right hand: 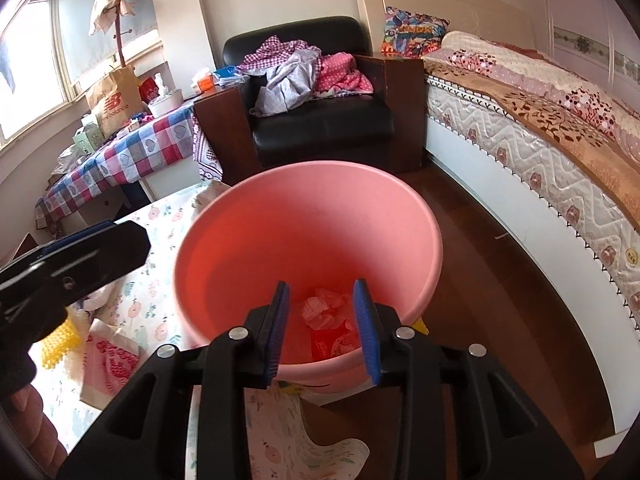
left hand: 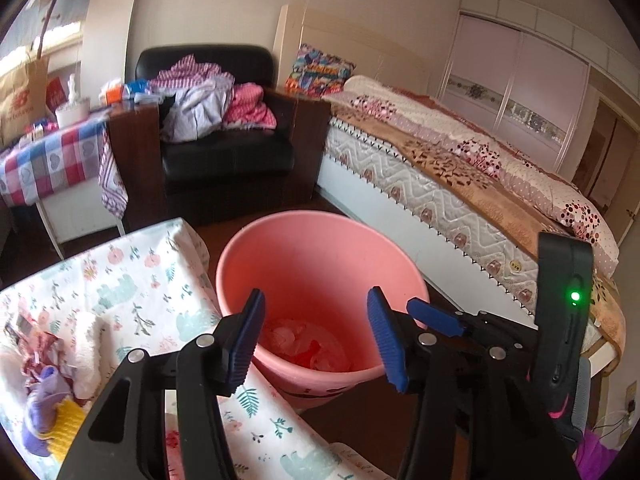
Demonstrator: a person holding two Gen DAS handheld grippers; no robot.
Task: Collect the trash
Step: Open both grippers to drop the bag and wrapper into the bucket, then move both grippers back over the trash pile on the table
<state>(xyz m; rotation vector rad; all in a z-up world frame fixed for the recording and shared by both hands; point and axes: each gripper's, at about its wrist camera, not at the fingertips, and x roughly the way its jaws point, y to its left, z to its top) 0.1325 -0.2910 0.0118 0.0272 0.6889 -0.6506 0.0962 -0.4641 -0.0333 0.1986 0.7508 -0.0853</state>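
Two grippers hung above the pink bin (right hand: 308,240), both released and empty. The right gripper (right hand: 322,324) had its jaws parted a modest way, nothing between them, looking straight down at crumpled wrappers (right hand: 328,320) lying on the bin's floor. The left gripper (left hand: 316,336) stood with jaws wider apart, also empty, over the bin's near rim; in the right wrist view it showed at nine o'clock of the bin, over the worktop (left hand: 132,280).

So part of the job looked done: several scraps, pale tissue-like pieces and a red packet, already lay in the bin. More seemed left. On the floral-clothed worktop, at eight o'clock of the bin, lay a pink-printed paper bag (right hand: 108,364), a yellow knobbly item (right hand: 60,340), and, in the left wrist view, a torn reddish wrapper (left hand: 40,348) beside a purple thing (left hand: 40,412). Which of these counted as trash was a judgement; the wrapper and bag seemed likeliest.
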